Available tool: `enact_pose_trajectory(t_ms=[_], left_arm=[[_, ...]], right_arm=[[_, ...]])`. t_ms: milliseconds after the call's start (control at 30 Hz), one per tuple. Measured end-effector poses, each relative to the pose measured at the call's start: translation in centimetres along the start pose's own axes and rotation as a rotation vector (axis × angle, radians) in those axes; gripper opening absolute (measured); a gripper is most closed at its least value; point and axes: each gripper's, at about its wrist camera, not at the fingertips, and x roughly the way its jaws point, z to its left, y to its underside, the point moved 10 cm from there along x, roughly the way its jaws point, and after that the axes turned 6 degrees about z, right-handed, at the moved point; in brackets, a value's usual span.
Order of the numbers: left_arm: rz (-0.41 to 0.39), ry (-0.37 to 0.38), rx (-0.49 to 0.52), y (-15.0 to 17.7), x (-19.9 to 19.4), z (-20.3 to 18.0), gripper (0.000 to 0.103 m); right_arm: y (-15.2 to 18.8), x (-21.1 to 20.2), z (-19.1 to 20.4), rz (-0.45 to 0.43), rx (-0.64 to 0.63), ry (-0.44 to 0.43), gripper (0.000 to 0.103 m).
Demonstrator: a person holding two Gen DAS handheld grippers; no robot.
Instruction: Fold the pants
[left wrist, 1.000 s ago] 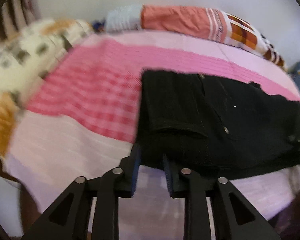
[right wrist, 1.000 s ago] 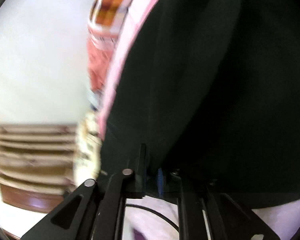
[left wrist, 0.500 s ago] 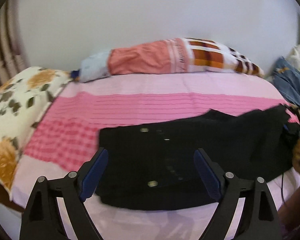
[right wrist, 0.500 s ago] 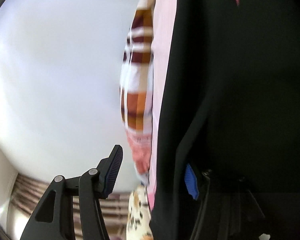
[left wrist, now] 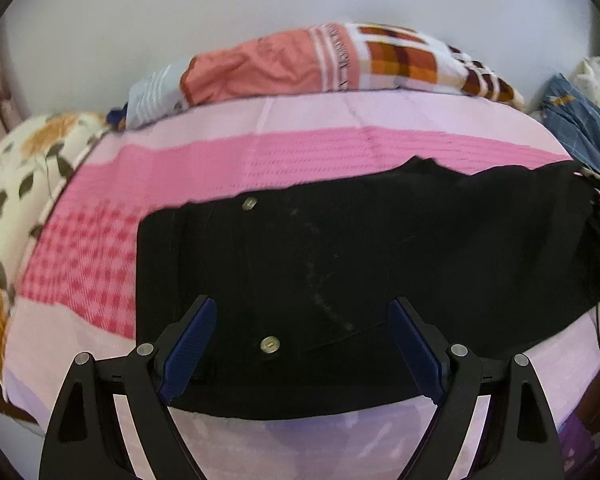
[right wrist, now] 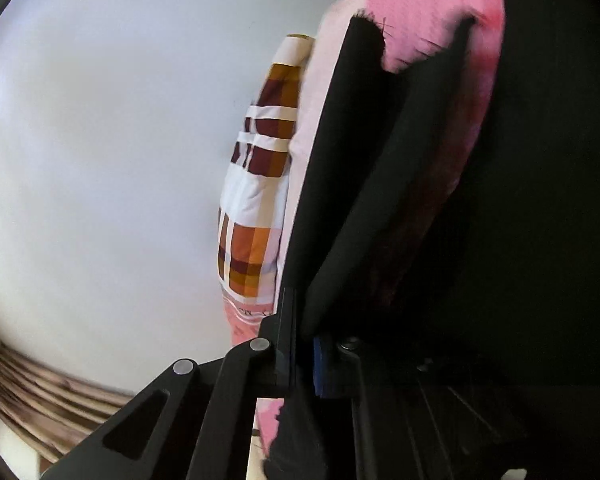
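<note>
The left wrist view is showing the whole scene: black pants (left wrist: 340,272) lying flat across a pink bed (left wrist: 228,164), with two metal buttons showing on the dark, matte cloth. The left hand-held gripper (left wrist: 302,340) is hovering above the near edge of the pants, its two blue ribbed pads (left wrist: 188,344) standing wide apart and gripping nothing. One checked orange-and-maroon pillow (left wrist: 340,60) and one floral pillow (left wrist: 16,172) are sitting along the bed's edges. The right wrist view is showing only a close, tilted slice: the right hand-held gripper (right wrist: 302,354) is clamping together on a thick black fold of the pants (right wrist: 340,200), with the pillow (right wrist: 256,184) behind.
</note>
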Motion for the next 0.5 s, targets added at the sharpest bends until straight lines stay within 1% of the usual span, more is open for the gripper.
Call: enact_pose_trajectory(t_ms=[33, 133, 167, 200, 267, 333, 400, 433, 467, 500], left_arm=[[0.011, -0.002, -0.016, 0.2, 0.3, 0.5, 0.088], [0.035, 0.007, -0.059, 0.8, 0.6, 1.8, 0.088], [0.035, 0.011, -0.067, 0.8, 0.5, 2.1, 0.088], [0.031, 0.012, -0.073, 0.9, 0.2, 2.4, 0.088], [0.023, 0.004, -0.072, 1.0, -0.2, 2.9, 0.088], [0.022, 0.003, -0.065, 1.1, -0.4, 3.1, 0.088], [0.020, -0.002, -0.048, 1.2, -0.4, 3.1, 0.088], [0.023, -0.008, -0.037, 1.3, -0.3, 3.1, 0.088], [0.028, -0.016, -0.024, 1.3, -0.1, 3.0, 0.088], [0.036, -0.022, -0.015, 1.5, 0.1, 2.9, 0.088]], right_arm=[[0.1, -0.7, 0.7, -0.005, -0.035, 0.028, 0.008], [0.5, -3.7, 3.7, -0.027, -0.119, 0.064, 0.006], [1.2, -4.1, 4.4, -0.035, -0.153, 0.087, 0.006], [1.8, -5.4, 5.0, -0.041, -0.200, 0.134, 0.006], [3.1, -7.3, 4.8, -0.032, -0.226, 0.205, 0.006], [5.0, -8.3, 1.8, -0.016, -0.201, 0.298, 0.006], [5.8, -11.1, -3.3, 0.019, -0.126, 0.371, 0.006], [6.7, -11.4, -5.6, 0.031, -0.078, 0.389, 0.006], [6.9, -11.5, -6.6, 0.037, -0.044, 0.378, 0.006], [7.0, -11.7, -7.3, 0.033, -0.013, 0.345, 0.006]])
